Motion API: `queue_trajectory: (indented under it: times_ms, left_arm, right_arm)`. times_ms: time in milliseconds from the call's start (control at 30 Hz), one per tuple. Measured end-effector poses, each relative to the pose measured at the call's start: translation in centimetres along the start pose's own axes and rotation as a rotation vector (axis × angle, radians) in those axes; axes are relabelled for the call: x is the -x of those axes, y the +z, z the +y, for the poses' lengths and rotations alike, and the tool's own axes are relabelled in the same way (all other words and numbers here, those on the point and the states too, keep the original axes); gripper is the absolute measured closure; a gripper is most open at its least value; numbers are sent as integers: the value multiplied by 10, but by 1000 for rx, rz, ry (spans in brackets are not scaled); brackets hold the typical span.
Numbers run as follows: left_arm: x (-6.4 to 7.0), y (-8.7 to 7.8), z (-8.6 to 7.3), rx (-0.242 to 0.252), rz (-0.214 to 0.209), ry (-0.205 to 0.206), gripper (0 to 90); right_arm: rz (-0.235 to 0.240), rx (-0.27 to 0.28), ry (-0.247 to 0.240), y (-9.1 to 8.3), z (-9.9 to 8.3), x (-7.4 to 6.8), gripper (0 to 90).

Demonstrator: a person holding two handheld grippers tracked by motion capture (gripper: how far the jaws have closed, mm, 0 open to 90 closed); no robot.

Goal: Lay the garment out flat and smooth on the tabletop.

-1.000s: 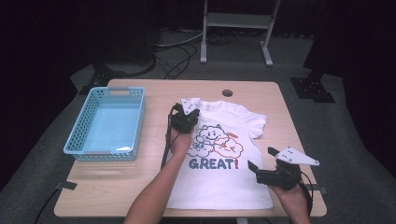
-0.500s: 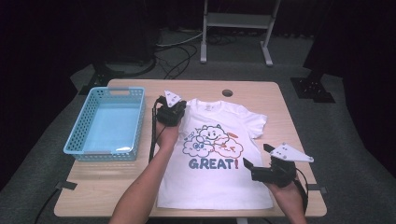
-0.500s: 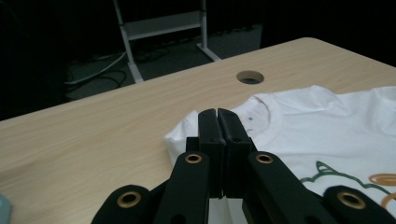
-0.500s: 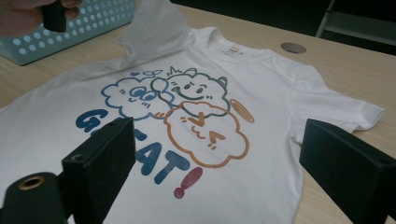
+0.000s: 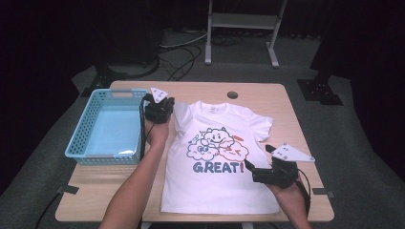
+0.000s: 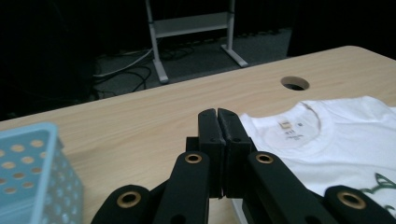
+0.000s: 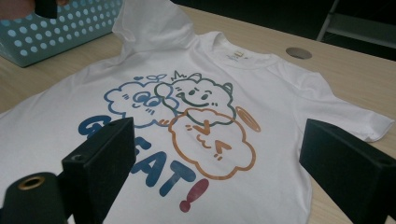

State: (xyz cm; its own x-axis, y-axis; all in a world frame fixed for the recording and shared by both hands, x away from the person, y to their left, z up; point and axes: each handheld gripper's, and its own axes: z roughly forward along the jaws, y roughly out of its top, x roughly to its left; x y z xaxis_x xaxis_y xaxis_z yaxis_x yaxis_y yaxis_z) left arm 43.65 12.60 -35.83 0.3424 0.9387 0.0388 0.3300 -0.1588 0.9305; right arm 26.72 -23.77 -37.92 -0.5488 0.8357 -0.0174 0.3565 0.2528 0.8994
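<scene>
High view: my left gripper [image 5: 159, 106] pinches the white T-shirt's [image 5: 224, 186] sleeve, jaws closed; my right gripper [image 5: 260, 172] gapes wide, empty

Right hand-held gripper [image 7: 219, 172], jaws wide apart, hovers over white T-shirt [image 7: 280, 88].

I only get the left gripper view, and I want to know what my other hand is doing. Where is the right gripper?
Observer: The right gripper hovers over the lower right part of the T-shirt, jaws wide open.
Operator: What's drawn on the shirt? I just see the collar.
Observer: Smiling clouds above the word GREAT! in blue letters.
Operator: Is the shirt lying all flat?
Observer: Not quite. The sleeve nearest the blue basket stands up in a bump.
</scene>
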Motion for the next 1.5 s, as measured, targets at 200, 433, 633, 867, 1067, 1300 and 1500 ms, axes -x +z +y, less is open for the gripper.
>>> queue_trajectory:
  times_ms: [200, 433, 633, 867, 1067, 1300, 1500]
  left_arm:
    - [-14, 1, -4, -17, 54, -46, 892]
    - [-20, 1, -6, -29, 112, -74, 888]
    - [-21, 2, -6, -29, 126, -83, 854]
    - [-19, -10, 0, 1, 104, -66, 744]
    - [-10, -24, 6, 43, 48, -40, 663]
    - [-1, -43, 1, 62, -11, -40, 592]
    - [2, -59, -9, 74, -47, -42, 536]
  right_arm:
    - [4, -5, -4, 4, 2, -1, 102]
    - [8, -13, -5, 8, 3, -1, 102]
    - [10, -15, -3, 9, 2, -1, 102]
    - [19, -21, -6, 14, 5, 1, 102]
    - [30, -34, -9, 24, 9, 0, 102]
    - [39, -67, 0, 47, 12, -3, 102]
    - [59, -123, 3, 77, 16, -15, 102]
